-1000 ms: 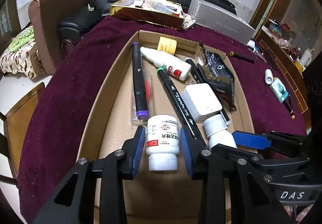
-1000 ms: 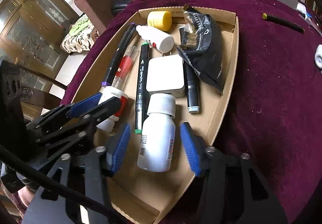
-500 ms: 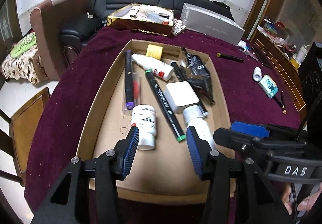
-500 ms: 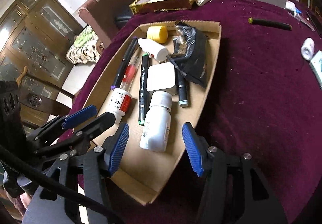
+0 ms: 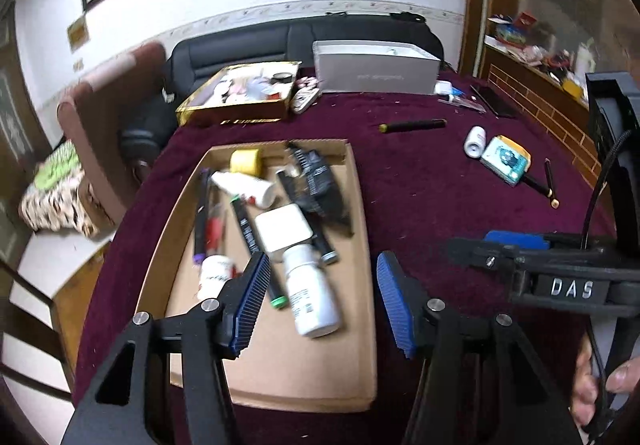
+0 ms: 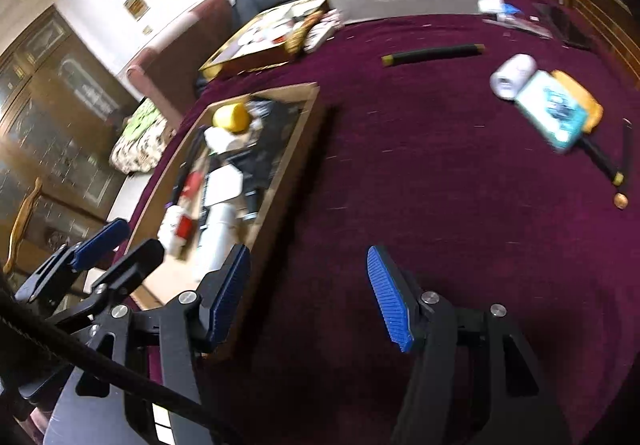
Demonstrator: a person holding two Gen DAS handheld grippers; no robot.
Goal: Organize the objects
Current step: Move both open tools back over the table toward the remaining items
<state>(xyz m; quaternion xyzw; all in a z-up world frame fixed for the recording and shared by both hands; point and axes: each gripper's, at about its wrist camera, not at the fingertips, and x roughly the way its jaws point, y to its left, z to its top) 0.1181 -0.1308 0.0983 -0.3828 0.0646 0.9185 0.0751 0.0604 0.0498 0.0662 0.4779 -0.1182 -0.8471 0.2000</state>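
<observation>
Dark red velvet covers the table [image 5: 420, 205], and a shallow cardboard tray [image 5: 360, 213] sits on it holding most of the small things. Inside the tray lie a large white bottle [image 5: 310, 293], a smaller white bottle with a red label [image 5: 214, 275], a white square block [image 5: 284, 231], a black marker with a green tip [image 5: 252, 241], a crumpled black pouch [image 5: 322, 185] and a yellow cap [image 5: 246, 161] at the far end. Outside the tray, well to its right on the cloth, rest a black stick with a yellow end [image 5: 412, 125], a small white roll [image 5: 475, 141] and a teal-and-yellow packet [image 5: 506, 161] just beside it. The left gripper [image 5: 322, 299] hangs above the tray's near end, jaws wide apart and empty. The right gripper [image 6: 308, 293] hovers over bare cloth just right of the tray, jaws also spread with nothing between them; that view is blurred, so finer detail is probably unreliable.
</observation>
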